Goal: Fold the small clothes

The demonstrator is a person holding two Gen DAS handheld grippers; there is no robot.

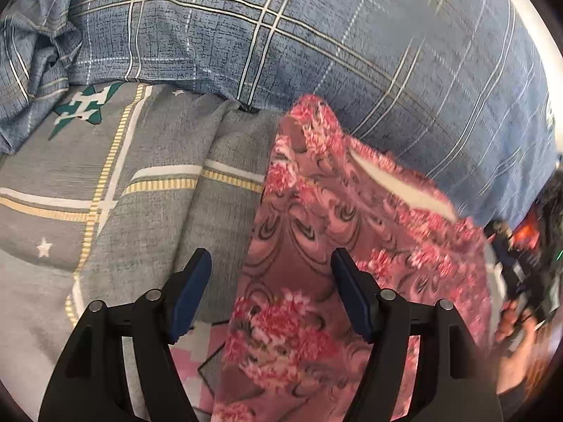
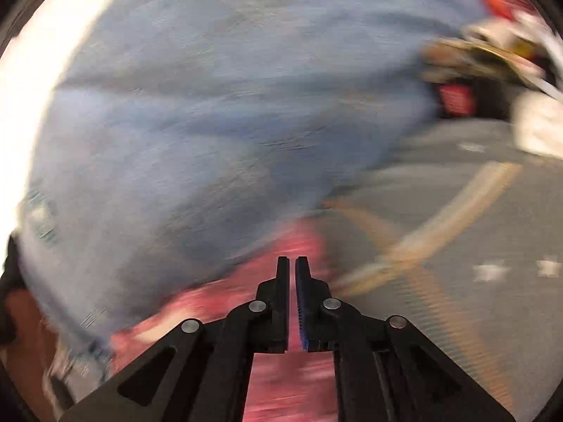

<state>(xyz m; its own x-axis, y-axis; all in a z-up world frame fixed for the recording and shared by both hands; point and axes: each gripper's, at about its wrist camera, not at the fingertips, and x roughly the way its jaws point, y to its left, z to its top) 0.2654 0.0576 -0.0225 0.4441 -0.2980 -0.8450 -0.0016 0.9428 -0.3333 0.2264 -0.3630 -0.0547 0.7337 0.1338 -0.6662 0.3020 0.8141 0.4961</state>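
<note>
A pink floral garment (image 1: 316,246) lies on the grey bed sheet (image 1: 140,211), with one edge turned up to show its white inside. My left gripper (image 1: 271,263) hovers over the garment's left edge. It is open, its blue pads (image 1: 190,295) are wide apart, and nothing is pinched. In the blurred right wrist view, my right gripper (image 2: 292,263) has its jaws almost together. The pink garment (image 2: 281,369) runs beneath it and up to its tips, and seems pinched there. The right gripper (image 1: 520,267) and a hand (image 1: 517,344) show at the left wrist view's right rim.
A blue plaid quilt (image 1: 281,35) is heaped behind the garment and fills the back of both views (image 2: 211,105). The grey sheet (image 2: 457,246) with yellow stripes and white stars extends to the right. Blurred clutter (image 2: 492,52) sits at the far right.
</note>
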